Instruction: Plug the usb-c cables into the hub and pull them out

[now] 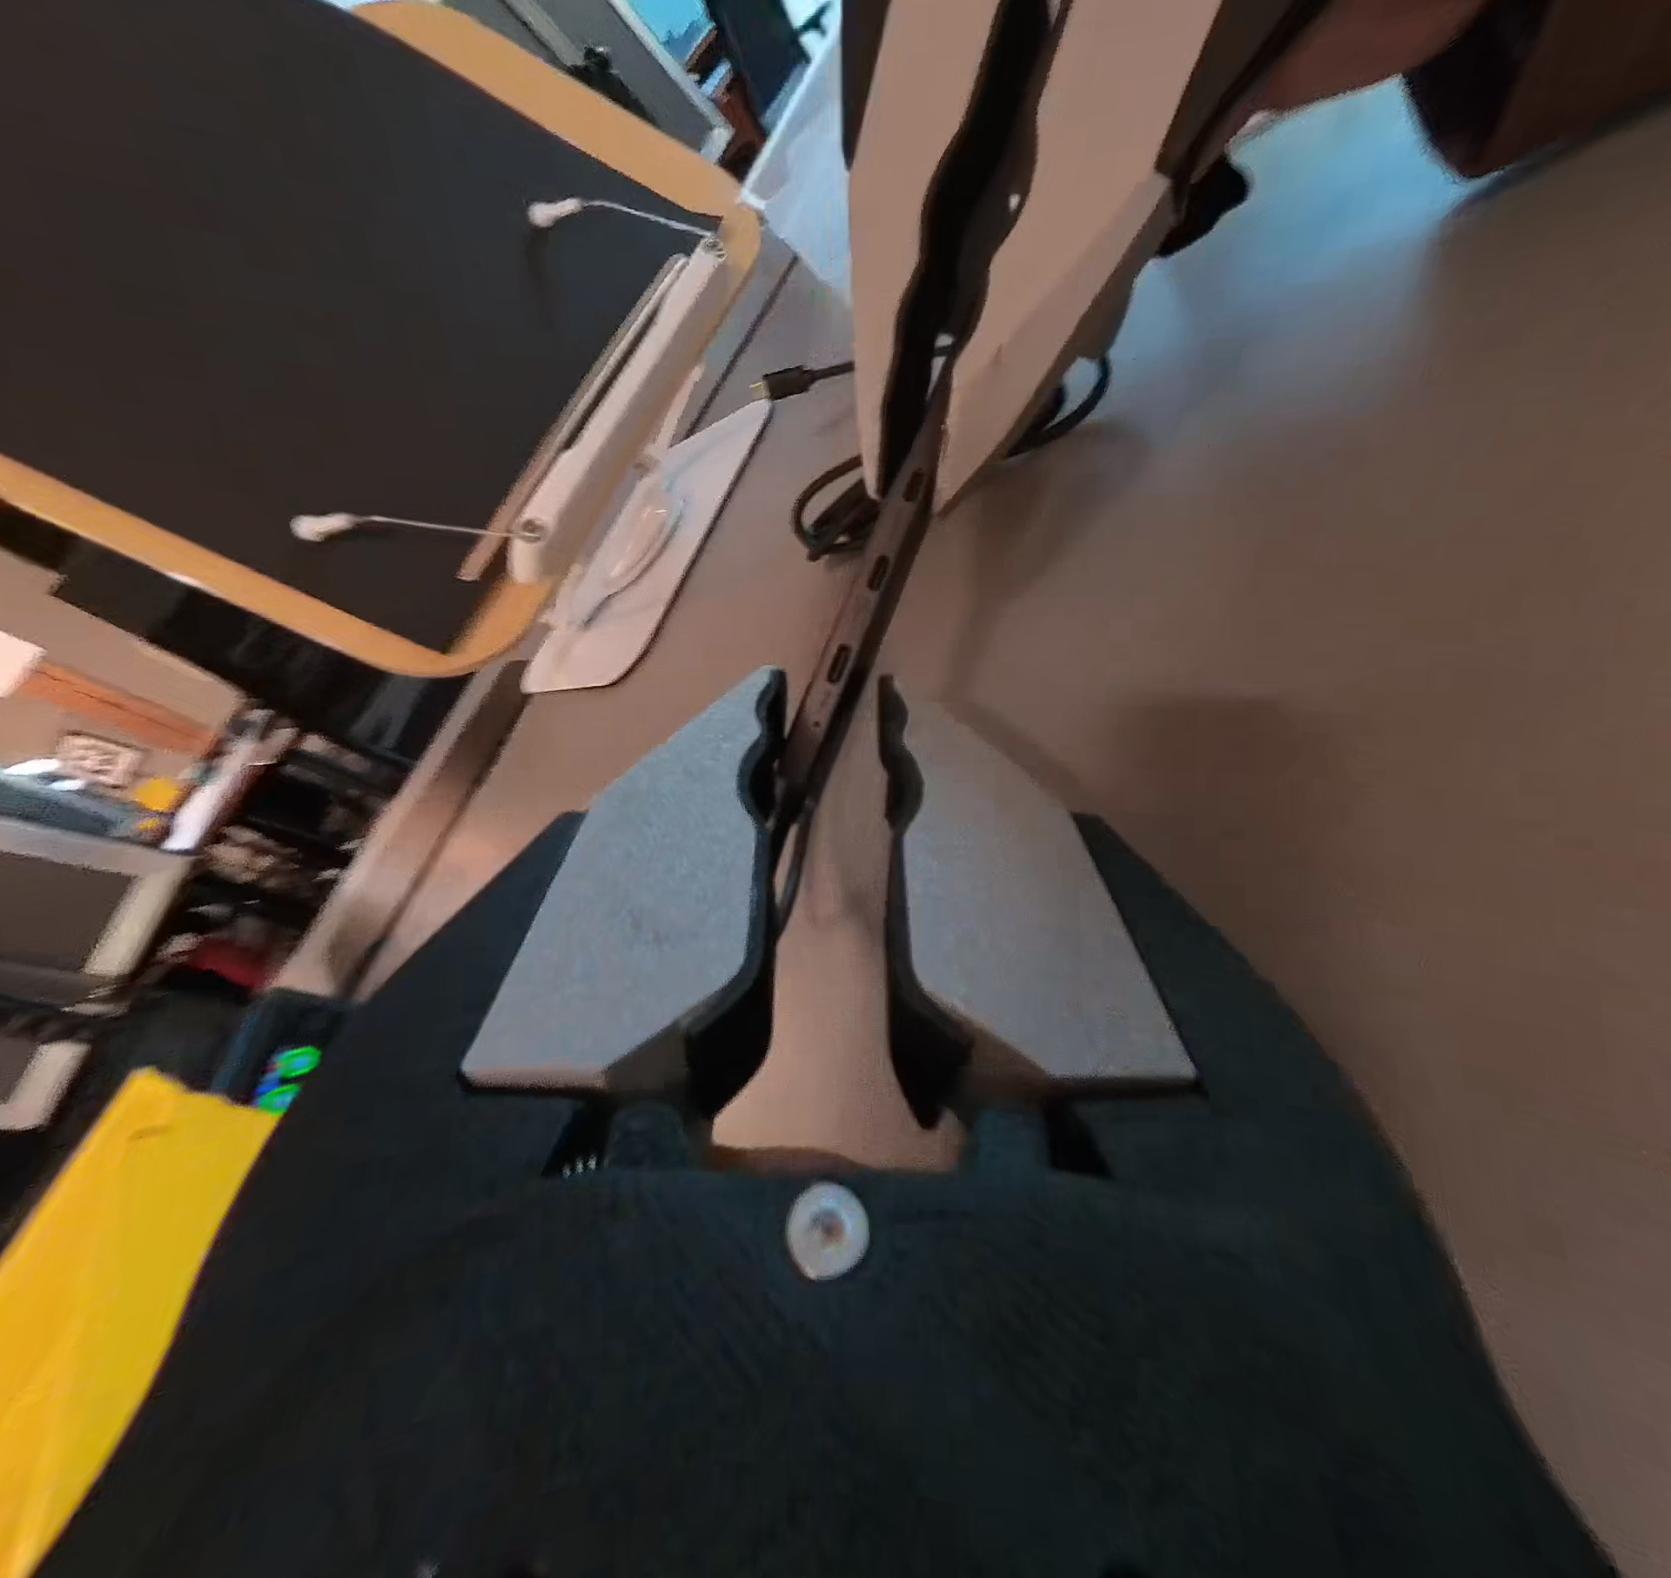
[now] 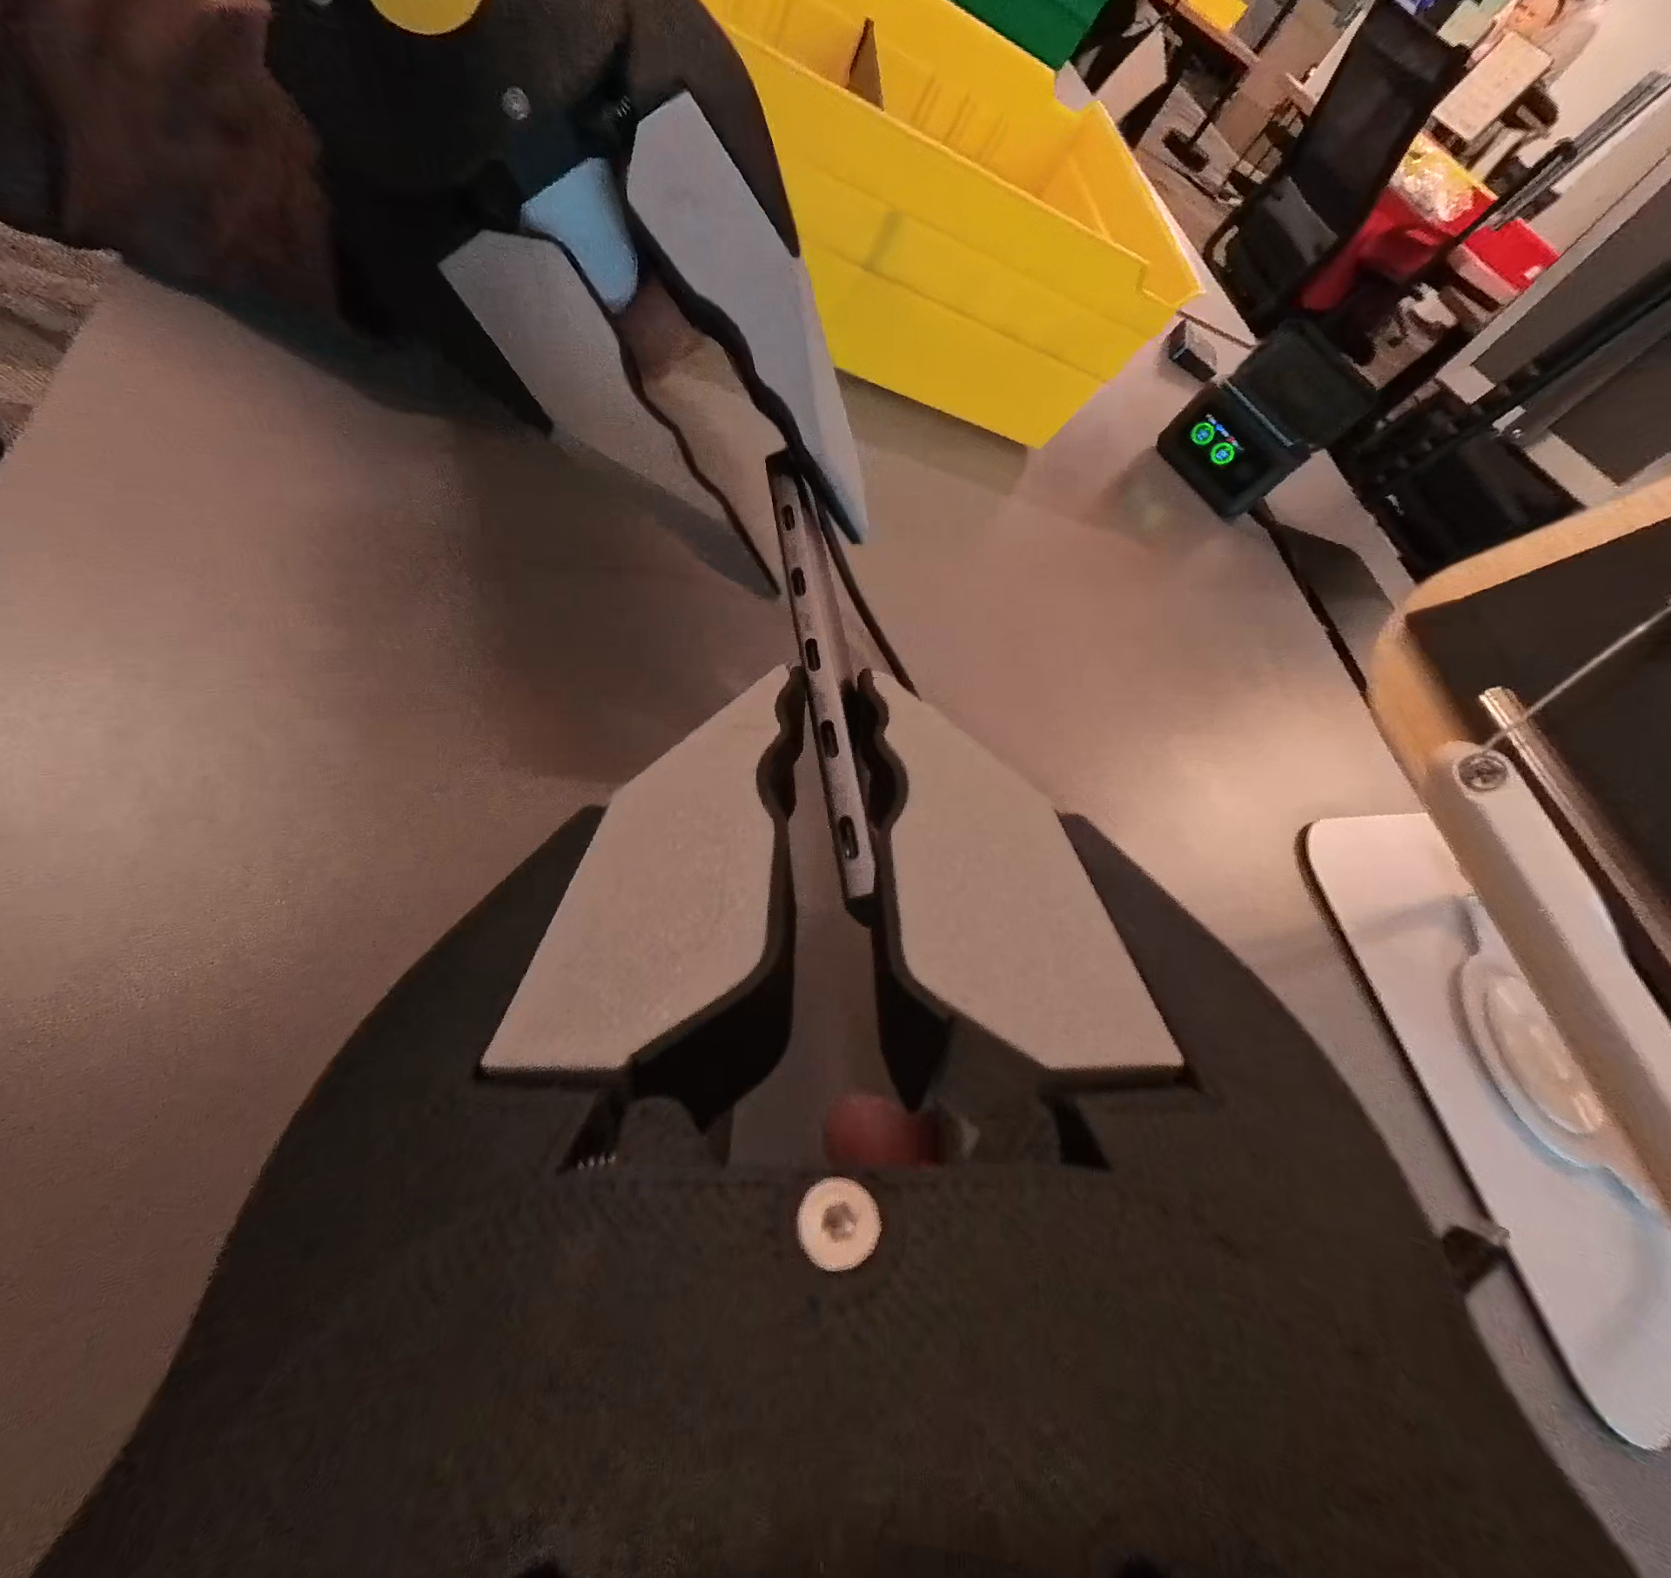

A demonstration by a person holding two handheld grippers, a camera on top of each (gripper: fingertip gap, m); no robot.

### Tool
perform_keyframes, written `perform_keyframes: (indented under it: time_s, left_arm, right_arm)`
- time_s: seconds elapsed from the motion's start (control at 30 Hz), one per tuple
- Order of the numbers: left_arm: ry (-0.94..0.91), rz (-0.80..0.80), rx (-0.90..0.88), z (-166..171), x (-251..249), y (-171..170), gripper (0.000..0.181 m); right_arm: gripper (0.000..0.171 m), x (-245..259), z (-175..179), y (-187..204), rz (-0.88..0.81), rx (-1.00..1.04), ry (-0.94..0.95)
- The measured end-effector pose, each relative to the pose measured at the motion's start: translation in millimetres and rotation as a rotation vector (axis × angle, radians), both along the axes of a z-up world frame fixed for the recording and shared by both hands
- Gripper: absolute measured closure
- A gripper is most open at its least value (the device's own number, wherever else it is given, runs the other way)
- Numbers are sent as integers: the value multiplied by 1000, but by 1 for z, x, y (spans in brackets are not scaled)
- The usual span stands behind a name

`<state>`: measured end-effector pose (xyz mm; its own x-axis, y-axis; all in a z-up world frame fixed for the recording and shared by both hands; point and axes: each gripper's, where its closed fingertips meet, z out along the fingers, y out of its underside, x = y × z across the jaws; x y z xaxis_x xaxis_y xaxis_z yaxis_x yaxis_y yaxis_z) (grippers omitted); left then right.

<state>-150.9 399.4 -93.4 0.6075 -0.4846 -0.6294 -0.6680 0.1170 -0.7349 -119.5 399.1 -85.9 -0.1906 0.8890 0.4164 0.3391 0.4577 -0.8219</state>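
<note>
The hub (image 1: 868, 576) is a thin dark grey bar with a row of small ports. It stands on edge over the tan table, held at both ends. My left gripper (image 1: 830, 694) is shut on its near end, where the hub's own black lead runs down between the fingers. My right gripper (image 1: 913, 486) comes from the far side and grips the other end. In the right wrist view my right gripper (image 2: 832, 685) is shut on the hub (image 2: 809, 621), with the left gripper (image 2: 805, 540) opposite. A loose black usb-c cable (image 1: 832, 513) lies coiled on the table, its plug (image 1: 782, 382) free.
A black panel with a wooden rim (image 1: 271, 269) stands on a white base (image 1: 633, 558) left of the hub; the base also shows in the right wrist view (image 2: 1447, 1082). A yellow bin (image 2: 949, 223) and a black device with green lights (image 2: 1221, 449) stand behind.
</note>
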Motion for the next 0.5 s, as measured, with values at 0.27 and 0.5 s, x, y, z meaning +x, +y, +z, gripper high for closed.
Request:
perform_keyframes:
  time_s: [0.27,0.5]
  left_arm:
    - [-46,-111,-93,-6,6,-12,171]
    - [30,-121,-37,-3,14,-18,174]
  right_arm:
    - [163,4,0,-11,98,-43,18]
    - [159,7,-4,-6,81,60,2]
